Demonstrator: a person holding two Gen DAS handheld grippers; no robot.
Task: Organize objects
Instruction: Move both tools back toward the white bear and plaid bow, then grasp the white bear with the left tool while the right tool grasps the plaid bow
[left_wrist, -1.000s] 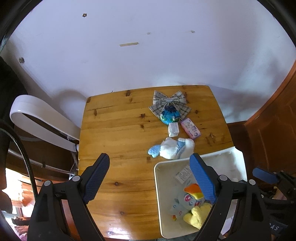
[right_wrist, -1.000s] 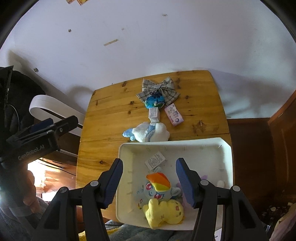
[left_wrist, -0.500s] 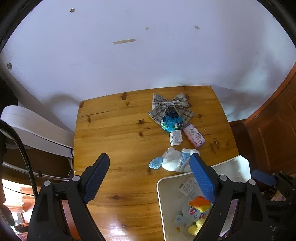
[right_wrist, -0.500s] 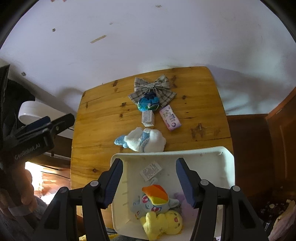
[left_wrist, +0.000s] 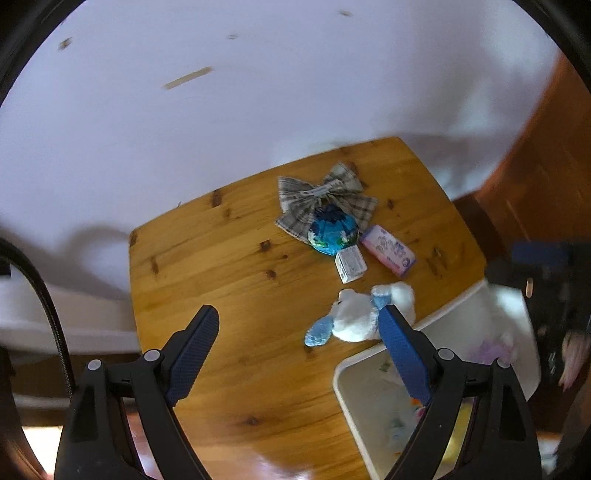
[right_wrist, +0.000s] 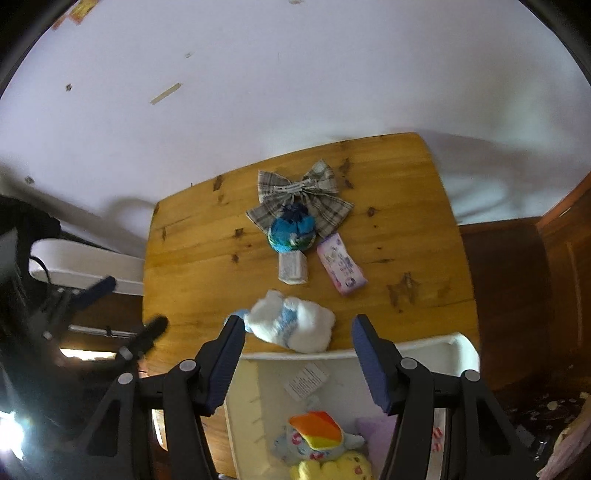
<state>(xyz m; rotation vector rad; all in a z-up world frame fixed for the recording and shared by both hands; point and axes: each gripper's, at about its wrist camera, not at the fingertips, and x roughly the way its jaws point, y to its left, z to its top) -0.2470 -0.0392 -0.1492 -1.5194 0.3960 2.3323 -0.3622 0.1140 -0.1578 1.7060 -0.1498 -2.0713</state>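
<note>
On the wooden table (right_wrist: 192, 254) lie a plaid bow (right_wrist: 299, 195), a blue ball (right_wrist: 291, 230), a small white box (right_wrist: 293, 267), a pink packet (right_wrist: 341, 267) and a white-and-blue plush (right_wrist: 291, 325). The plush lies against the far rim of a white bin (right_wrist: 354, 354) that holds a rainbow-maned pony toy (right_wrist: 317, 435) and a yellow plush (right_wrist: 332, 469). My right gripper (right_wrist: 297, 328) is open above the bin's far edge, with the plush between its fingers in the view. My left gripper (left_wrist: 295, 325) is open and empty above the table, left of the bin (left_wrist: 354, 380).
A white wall stands behind the table. A white chair (right_wrist: 85, 269) is at the table's left side. Dark wooden furniture (right_wrist: 517, 295) is on the right. A paper tag (right_wrist: 306, 380) lies in the bin.
Both grippers have moved forward over the table. The plush now sits nearer the right gripper's fingers, and less of the bin shows in both views. Both grippers stay open.
</note>
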